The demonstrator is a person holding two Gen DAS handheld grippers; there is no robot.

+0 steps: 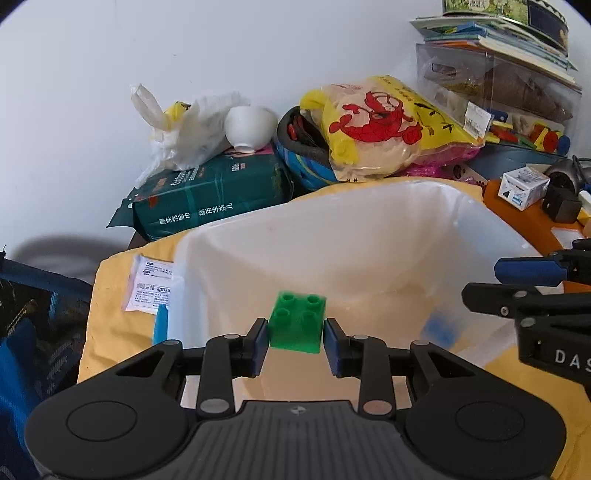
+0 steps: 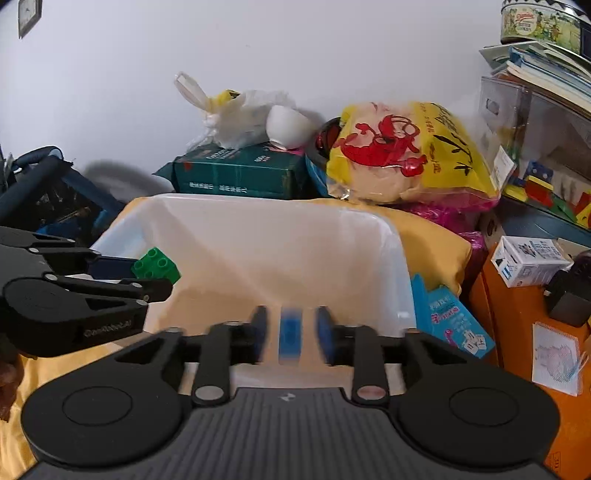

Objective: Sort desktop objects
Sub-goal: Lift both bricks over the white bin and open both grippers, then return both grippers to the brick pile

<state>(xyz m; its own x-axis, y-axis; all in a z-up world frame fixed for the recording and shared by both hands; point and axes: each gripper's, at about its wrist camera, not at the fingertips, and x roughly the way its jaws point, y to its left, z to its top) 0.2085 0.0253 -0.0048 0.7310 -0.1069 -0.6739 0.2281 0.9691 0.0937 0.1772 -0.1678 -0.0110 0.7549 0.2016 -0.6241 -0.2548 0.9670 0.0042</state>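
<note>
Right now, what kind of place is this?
Probably a cluttered home corner: a stack of children's books, a clear box of toy blocks and a shopping bag behind a white bin.

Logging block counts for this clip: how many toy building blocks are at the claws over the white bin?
2. A green block sits between the left claw pads. A blurred blue block is between the right claw pads, apparently untouched. Both are over the white bin; others may be hidden.

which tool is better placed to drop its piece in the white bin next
Left. The left tool holds the green brick over the white bin. The blue piece sits blurred between the right tool's open fingers, apparently already released.
</note>
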